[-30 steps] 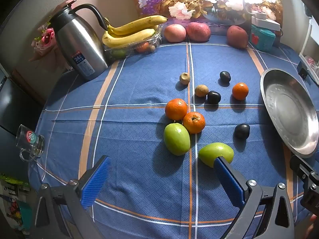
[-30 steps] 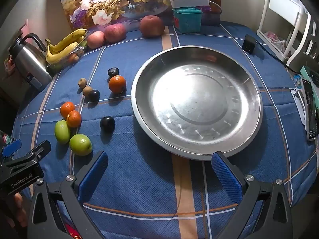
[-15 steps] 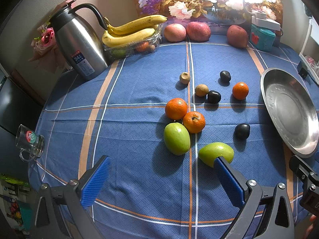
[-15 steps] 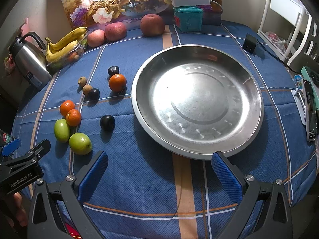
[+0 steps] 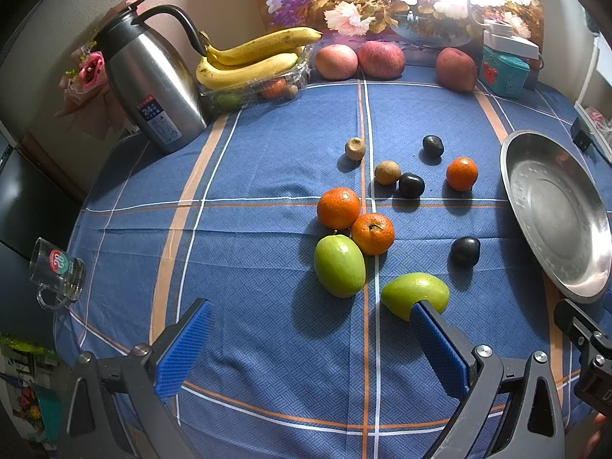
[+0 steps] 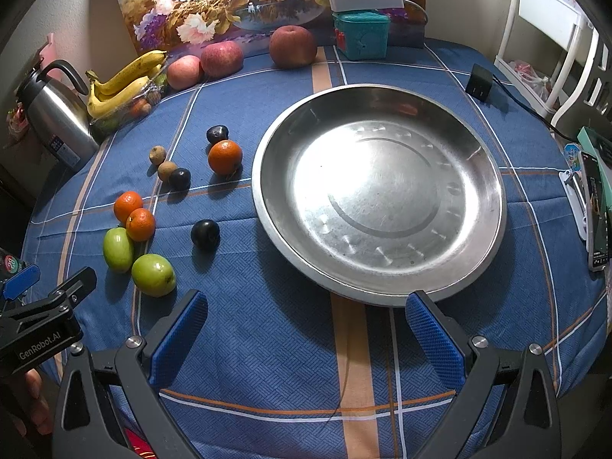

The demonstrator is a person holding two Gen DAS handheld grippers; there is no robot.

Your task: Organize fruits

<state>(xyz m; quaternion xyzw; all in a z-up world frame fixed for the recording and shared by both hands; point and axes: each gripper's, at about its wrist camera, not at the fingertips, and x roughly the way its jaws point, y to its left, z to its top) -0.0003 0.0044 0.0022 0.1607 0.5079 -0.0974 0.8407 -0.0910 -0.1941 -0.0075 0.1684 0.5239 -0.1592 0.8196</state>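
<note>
The left gripper (image 5: 306, 338) hovers low over the near edge of the table (image 5: 267, 344), its blue fingers (image 5: 183, 348) spread wide with nothing between them. The right gripper (image 6: 306, 331) hovers likewise, its fingers (image 6: 434, 334) wide apart and empty, one fingertip just in front of the near rim of the steel plate (image 6: 493, 206).

Taking the plate as landmark, all the loose fruit lies on the table to its left, none in it. Nearest the left gripper is a green fruit (image 5: 415, 293), partly hidden behind the right-hand finger. A second green fruit (image 5: 339, 266) lies just beyond it, further from the plate, touching an orange (image 5: 373, 233), which in turn touches another orange (image 5: 338, 207). A dark plum (image 5: 464, 251) sits between this cluster and the plate, apart from both.

Further back, a third orange (image 5: 462, 173) lies near the plate's left rim. Left of it another dark plum (image 5: 411, 184) sits against a small brown fruit (image 5: 387, 172), with a second small brown fruit (image 5: 355, 148) and a third dark plum (image 5: 433, 145) beyond them.

At the far edge of the table, well behind the plate, stand three red apples (image 5: 380, 59), a clear tray with bananas (image 5: 248, 65) on top, a steel jug (image 5: 153, 84) and a teal box (image 6: 361, 36). A glass mug (image 5: 57, 271) sits at the table's left edge.
</note>
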